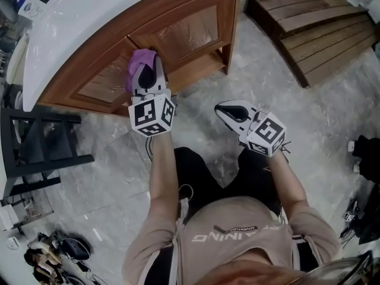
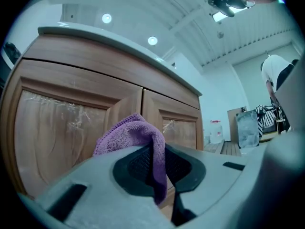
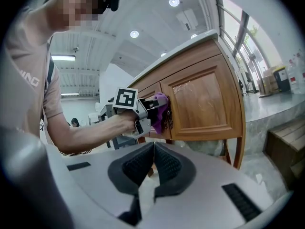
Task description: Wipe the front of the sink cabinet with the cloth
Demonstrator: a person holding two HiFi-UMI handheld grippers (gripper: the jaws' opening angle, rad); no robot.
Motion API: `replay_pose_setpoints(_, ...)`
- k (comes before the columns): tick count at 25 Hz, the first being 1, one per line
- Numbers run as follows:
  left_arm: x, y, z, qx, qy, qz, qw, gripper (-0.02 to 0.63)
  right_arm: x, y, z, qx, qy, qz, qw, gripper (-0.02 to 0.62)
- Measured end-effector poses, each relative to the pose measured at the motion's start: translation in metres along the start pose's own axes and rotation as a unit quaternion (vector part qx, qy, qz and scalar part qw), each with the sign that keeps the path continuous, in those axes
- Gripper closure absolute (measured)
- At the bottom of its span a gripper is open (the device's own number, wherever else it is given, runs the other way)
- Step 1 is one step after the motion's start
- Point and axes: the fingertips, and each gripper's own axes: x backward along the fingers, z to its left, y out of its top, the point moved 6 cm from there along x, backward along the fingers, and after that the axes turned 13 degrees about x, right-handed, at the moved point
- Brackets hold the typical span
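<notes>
We pinch the purple cloth (image 2: 128,135) in our left tool (image 2: 159,168), bunched ahead of the jaws to pad the cabinet front (image 1: 196,31), upper centre of the head view. Our right tool (image 3: 152,166), pressed together on nothing, hangs clear at centre right.

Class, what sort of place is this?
Probably a workshop or storeroom, not a home: a sink cabinet with film on it, loose wooden steps, and clutter on the stone floor.

We see a showroom-like hall: a wooden sink cabinet (image 1: 190,31), marbled floor tiles (image 1: 332,117) and ceiling spotlights (image 2: 152,40).
</notes>
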Motion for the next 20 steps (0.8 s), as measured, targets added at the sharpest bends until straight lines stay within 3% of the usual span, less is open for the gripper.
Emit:
replay_pose_setpoints(6,-0.007,-0.001,-0.016,-0.012,-0.015,0.014,0.9997,0.569,0.003,-0.003,0.002,-0.009,-0.011,-0.001,1.0,0.583)
replay_pose_setpoints(11,-0.031,-0.011,-0.047,0.004,-0.074,0.039,0.9965,0.569,0.01,-0.003,-0.002,-0.009,-0.024,0.002,1.0,0.583)
replay_pose_setpoints(20,-0.076,-0.028,-0.071,0.021,-0.089,0.035,0.9952,0.569,0.041,0.0,-0.011,-0.015,-0.06,-0.001,0.998,0.583)
